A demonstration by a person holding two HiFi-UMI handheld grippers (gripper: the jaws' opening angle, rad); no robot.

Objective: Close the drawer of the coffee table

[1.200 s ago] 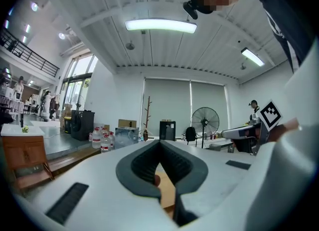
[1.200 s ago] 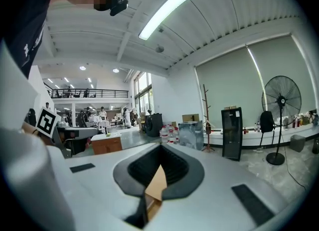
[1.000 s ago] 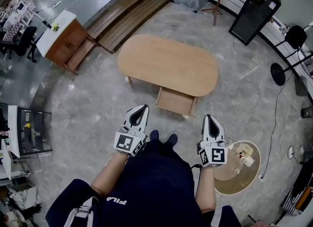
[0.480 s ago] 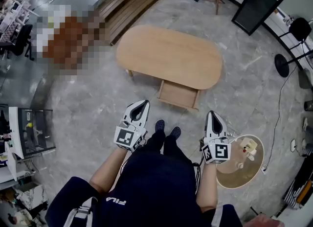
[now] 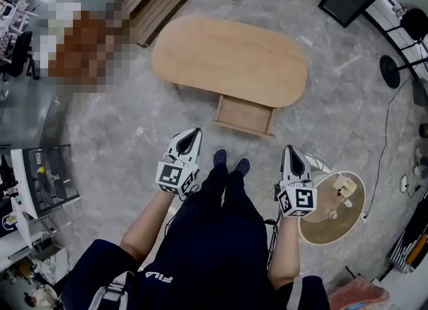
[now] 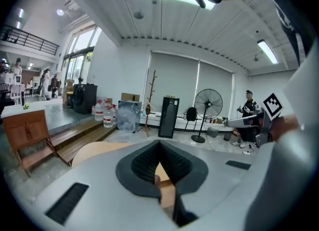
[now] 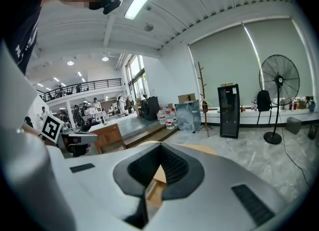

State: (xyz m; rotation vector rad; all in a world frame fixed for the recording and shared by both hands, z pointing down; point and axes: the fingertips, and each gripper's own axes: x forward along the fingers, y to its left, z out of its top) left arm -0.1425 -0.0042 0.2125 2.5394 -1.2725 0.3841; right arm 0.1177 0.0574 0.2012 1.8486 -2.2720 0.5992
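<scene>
Below the near edge of the desk [image 5: 231, 58], the drawer [image 5: 245, 115] stands pulled out, untouched. Left gripper [image 5: 193, 134] and right gripper [image 5: 291, 151], both closed on nothing, sank lower this past 1 second but remain short of the drawer front: approach only, push pending.

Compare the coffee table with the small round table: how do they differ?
The coffee table is a long oval; the round table is a circle and looks much smaller. The coffee table's top is bare; the round table carries a few small things. The coffee table has a drawer pulled out; the round table shows none. Both have light wood tops.
</scene>
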